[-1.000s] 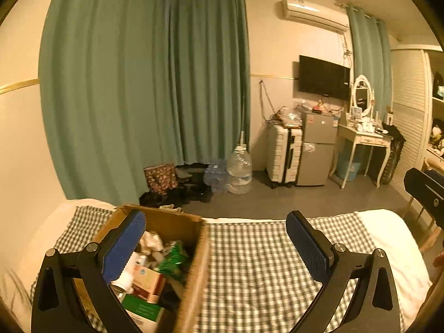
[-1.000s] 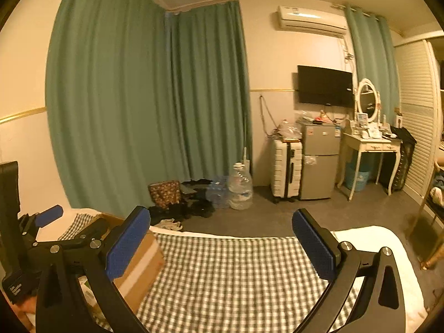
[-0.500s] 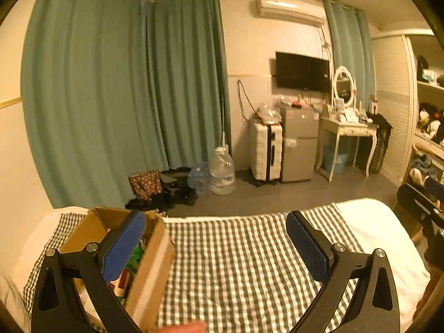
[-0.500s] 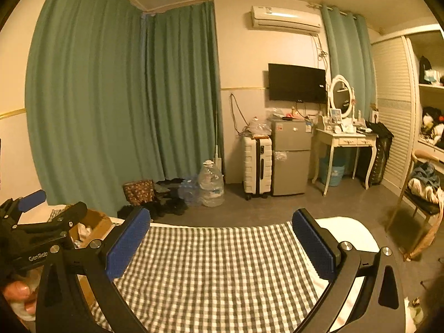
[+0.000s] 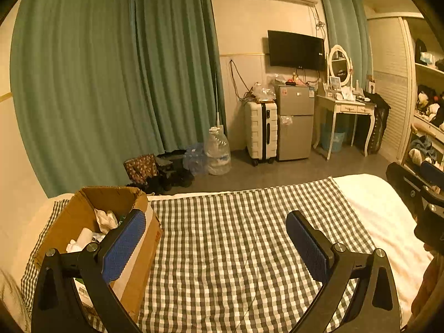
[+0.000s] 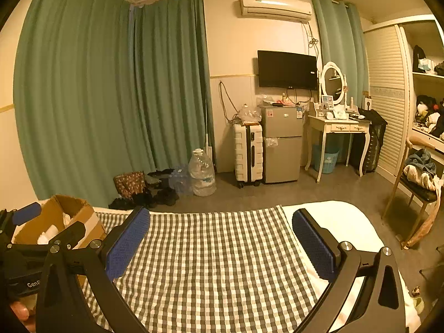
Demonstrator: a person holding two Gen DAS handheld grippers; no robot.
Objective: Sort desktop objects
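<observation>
Cardboard box (image 5: 91,230) of mixed items sits at bed's left edge on checked cloth (image 5: 236,244). Left tongs (image 5: 216,245) and right tongs (image 6: 220,242) both gape, empty. Step undeterminable: cloth bare.

A: The checked cloth (image 5: 236,236) on the bed looks like soft woven fabric, matt and a little creased. The cardboard box (image 5: 138,263) is plain brown board with rough, torn flap edges.

B: The fingers (image 6: 127,244) carry blue pads with a fine pimpled texture on matt black plastic. The mini fridge (image 6: 281,136) looks smooth, brushed metal.
</observation>
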